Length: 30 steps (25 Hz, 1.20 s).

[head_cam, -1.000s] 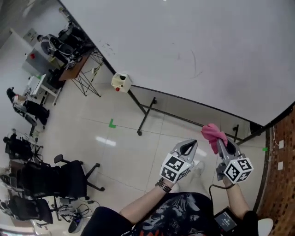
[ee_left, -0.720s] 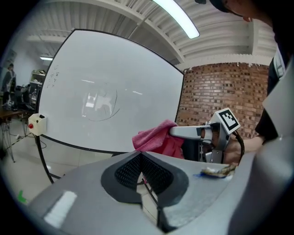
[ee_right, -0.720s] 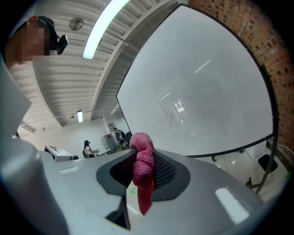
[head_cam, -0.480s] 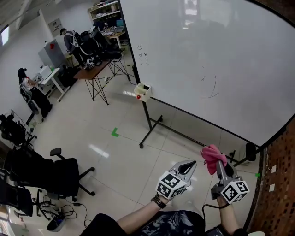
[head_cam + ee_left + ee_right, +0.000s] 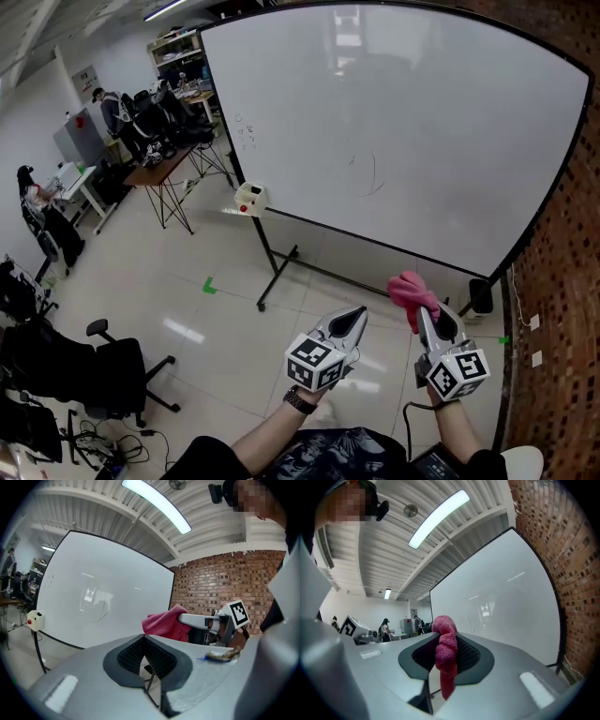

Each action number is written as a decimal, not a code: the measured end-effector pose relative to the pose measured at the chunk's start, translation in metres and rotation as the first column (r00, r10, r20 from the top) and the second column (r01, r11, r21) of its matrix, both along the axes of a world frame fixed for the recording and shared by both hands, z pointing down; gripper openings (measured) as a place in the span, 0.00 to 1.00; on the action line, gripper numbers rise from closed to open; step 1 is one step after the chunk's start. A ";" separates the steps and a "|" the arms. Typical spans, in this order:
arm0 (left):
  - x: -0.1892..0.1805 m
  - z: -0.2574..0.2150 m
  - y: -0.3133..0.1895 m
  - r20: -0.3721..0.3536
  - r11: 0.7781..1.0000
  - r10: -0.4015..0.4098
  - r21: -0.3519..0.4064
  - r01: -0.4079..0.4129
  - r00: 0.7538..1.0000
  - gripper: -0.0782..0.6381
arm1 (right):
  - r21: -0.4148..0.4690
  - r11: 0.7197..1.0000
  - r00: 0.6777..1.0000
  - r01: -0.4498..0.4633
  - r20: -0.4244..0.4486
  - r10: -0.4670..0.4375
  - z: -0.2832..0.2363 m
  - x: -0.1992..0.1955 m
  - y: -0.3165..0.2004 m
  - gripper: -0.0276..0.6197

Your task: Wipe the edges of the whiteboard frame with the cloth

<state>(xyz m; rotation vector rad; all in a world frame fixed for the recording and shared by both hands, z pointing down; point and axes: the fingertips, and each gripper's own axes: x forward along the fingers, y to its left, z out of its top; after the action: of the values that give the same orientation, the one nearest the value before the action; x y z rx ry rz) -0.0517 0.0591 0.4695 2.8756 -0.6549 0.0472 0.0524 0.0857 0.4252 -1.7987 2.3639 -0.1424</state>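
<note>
1. The right gripper (image 5: 421,317) has its fingers closed on the pink cloth (image 5: 409,291). The right gripper view shows the cloth pinched in a bunched fold, with a lump above the tips and a tail hanging below.
2. The left gripper (image 5: 354,317) has its fingers shut together with nothing between them. It is held beside the right one and is not touching the cloth.
3. The whiteboard (image 5: 403,122) stands ahead on its floor stand. Both grippers are held low in front of the person, well apart from it, and the cloth touches no part of the black frame (image 5: 375,241).
4. As I judge it, getting the cloth in hand is the only step done, and wiping has not begun. The frame shows as too thin a line to tell whether any stretch is dusty or clean.
5. What is left is nearly the whole task. The cloth has to be carried up to the frame and run along its edges:
   - the bottom rail, which is nearest;
   - the right side, close to the brick wall (image 5: 562,281);
   - the top;
   - the left side.
6. A small white box (image 5: 249,199) sits at the lower left corner of the board. The cloth will probably have to work round it there.
</note>
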 end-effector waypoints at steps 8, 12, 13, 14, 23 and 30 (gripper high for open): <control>0.043 -0.025 0.073 0.005 1.000 -0.018 0.024 0.017 1.000 0.11 | 0.011 0.999 0.998 0.037 0.050 -0.037 0.008 0.020 0.052 0.16; 0.040 -0.018 0.094 0.029 0.999 -0.033 -0.003 0.033 0.999 0.11 | -0.020 0.998 0.995 0.065 0.078 -0.064 0.011 0.010 0.064 0.16; 0.037 -0.018 0.097 0.026 0.999 -0.037 -0.010 0.037 0.999 0.11 | -0.023 0.997 0.995 0.068 0.069 -0.066 0.011 0.006 0.069 0.16; 0.033 -0.018 0.099 0.022 0.999 -0.041 -0.015 0.042 0.999 0.11 | -0.024 0.997 0.996 0.071 0.055 -0.069 0.010 -0.001 0.073 0.16; -0.011 -0.023 0.112 -0.021 0.999 -0.039 -0.018 0.039 0.999 0.11 | -0.029 0.996 0.996 0.090 -0.014 -0.090 0.013 -0.053 0.089 0.16; -0.069 -0.032 0.109 -0.058 0.998 -0.036 -0.045 0.033 0.998 0.11 | -0.074 0.989 0.985 0.129 -0.103 -0.136 0.009 -0.126 0.079 0.16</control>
<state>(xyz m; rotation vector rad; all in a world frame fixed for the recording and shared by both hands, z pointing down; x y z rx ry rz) -0.1204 0.1686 0.4375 2.8114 -0.6838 -0.0280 -0.0737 0.1650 0.4346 -1.7179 2.5854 -0.1468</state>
